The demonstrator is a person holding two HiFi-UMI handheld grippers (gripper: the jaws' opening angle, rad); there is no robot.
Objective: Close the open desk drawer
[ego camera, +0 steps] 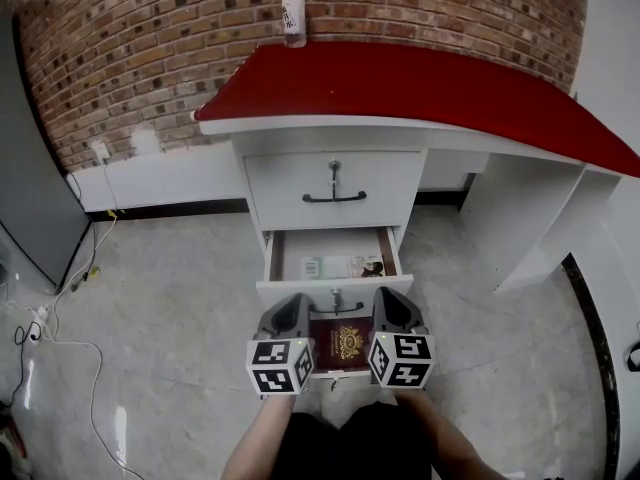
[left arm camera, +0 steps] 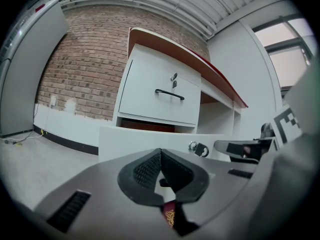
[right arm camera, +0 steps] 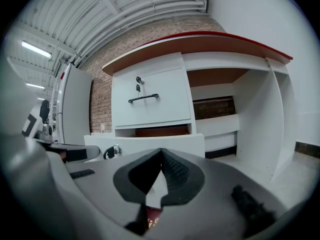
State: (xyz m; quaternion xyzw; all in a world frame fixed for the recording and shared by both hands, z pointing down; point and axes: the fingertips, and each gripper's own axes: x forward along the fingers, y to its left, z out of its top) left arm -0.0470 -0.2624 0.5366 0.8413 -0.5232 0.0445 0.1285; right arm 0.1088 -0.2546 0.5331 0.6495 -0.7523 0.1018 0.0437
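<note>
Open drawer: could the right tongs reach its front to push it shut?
Probably yes: the drawer front lies straight ahead of the right tongs, nothing between. A maroon booklet sits beside them.

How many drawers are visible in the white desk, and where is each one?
2. The upper drawer, shut, sits directly under the red desktop; the lower drawer, below it, is pulled out. Any further drawer beneath may be hidden.

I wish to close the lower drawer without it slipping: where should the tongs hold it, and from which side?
Take the dark handle on the front of the open drawer, coming straight from the front. It sits at mid-width, so pushing there should slide the drawer in evenly.
</note>
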